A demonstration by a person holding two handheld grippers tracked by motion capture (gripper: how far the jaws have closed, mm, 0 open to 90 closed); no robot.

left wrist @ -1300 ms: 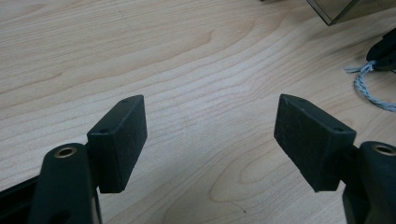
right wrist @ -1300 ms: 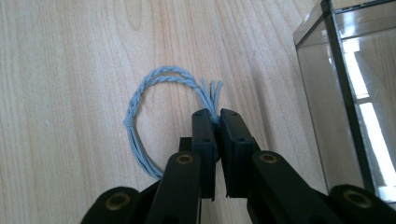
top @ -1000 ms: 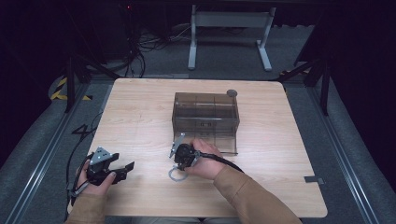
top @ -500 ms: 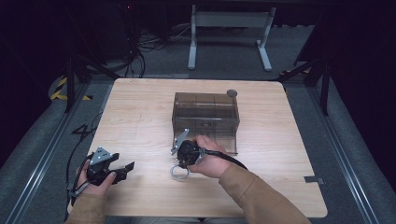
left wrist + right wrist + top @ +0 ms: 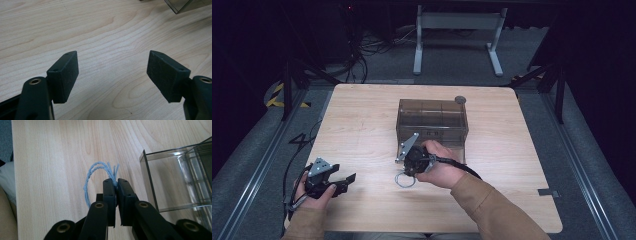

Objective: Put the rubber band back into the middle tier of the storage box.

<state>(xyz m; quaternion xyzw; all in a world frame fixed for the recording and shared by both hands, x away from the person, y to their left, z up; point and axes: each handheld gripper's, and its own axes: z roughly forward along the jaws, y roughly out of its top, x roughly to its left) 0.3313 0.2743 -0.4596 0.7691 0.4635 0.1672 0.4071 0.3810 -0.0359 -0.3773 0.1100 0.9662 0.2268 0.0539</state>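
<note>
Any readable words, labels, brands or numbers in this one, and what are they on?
None can be read.
Clear box: a small dark patch on its front wall, too small and blurred to tell if it is lettering.
Yellow and black hazard stripes on the floor left of the table: a marking, no words.
Right gripper, shut on the blue string loop, and left gripper: no lettering on the jaws.

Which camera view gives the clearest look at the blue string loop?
The right gripper view: the blue string loop is close up, pinched between the right gripper, its twisted strands plain. The high view shows it small and pale beneath the hand.
</note>
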